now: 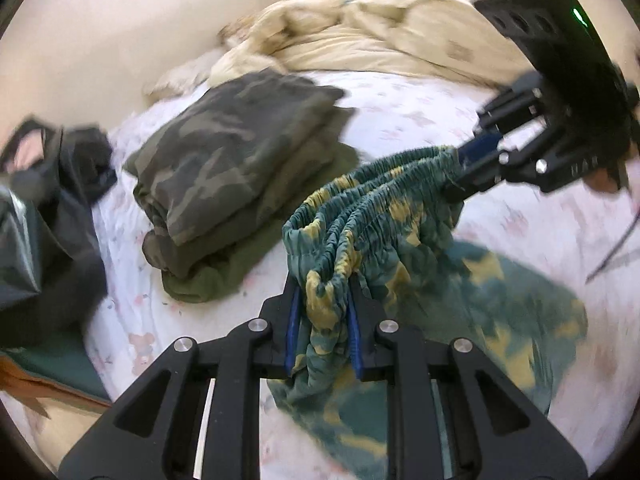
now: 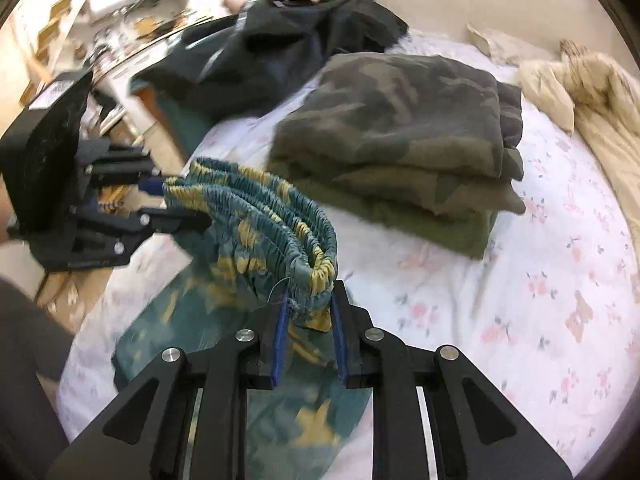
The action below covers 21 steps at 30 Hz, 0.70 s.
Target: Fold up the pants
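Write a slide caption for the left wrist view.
Both grippers, left gripper and right gripper, hold the teal pants by the waistband above the bed.

Folded camouflage stack on floral sheet, beige duvet beyond

Both grippers are black, angular, with cut-out linkage arms joined by round silver pins. The left gripper and right gripper carry blue pads inside the fingers. The right gripper's body shows a small green light.
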Each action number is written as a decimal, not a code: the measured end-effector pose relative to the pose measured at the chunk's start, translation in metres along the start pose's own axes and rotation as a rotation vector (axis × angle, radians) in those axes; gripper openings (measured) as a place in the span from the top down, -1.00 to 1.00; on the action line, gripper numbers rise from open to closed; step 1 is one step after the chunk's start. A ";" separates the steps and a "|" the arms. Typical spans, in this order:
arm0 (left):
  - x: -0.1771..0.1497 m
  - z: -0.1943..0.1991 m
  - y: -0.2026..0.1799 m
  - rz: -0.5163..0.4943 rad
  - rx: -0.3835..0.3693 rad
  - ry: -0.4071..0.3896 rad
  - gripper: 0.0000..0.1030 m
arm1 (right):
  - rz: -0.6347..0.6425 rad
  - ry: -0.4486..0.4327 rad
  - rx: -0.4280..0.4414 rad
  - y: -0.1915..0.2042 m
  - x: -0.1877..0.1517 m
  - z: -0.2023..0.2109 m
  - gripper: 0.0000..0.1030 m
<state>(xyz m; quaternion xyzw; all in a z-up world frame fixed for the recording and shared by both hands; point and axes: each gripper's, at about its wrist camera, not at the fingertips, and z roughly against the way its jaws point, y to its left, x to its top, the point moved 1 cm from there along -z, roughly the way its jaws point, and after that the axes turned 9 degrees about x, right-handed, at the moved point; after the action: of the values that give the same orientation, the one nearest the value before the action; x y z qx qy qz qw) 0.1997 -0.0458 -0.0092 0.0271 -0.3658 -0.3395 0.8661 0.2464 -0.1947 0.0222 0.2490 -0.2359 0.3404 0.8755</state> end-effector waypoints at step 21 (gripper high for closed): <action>-0.106 0.046 -0.075 0.018 -0.289 0.488 0.10 | 0.086 0.272 -0.002 0.114 -0.152 -0.003 0.57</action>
<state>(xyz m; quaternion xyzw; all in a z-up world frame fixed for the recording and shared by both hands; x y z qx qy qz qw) 0.0734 -0.0300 -0.0627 -0.0190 -0.0943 -0.3640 0.9264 0.0661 -0.1925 -0.0373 0.1893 -0.1262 0.4079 0.8842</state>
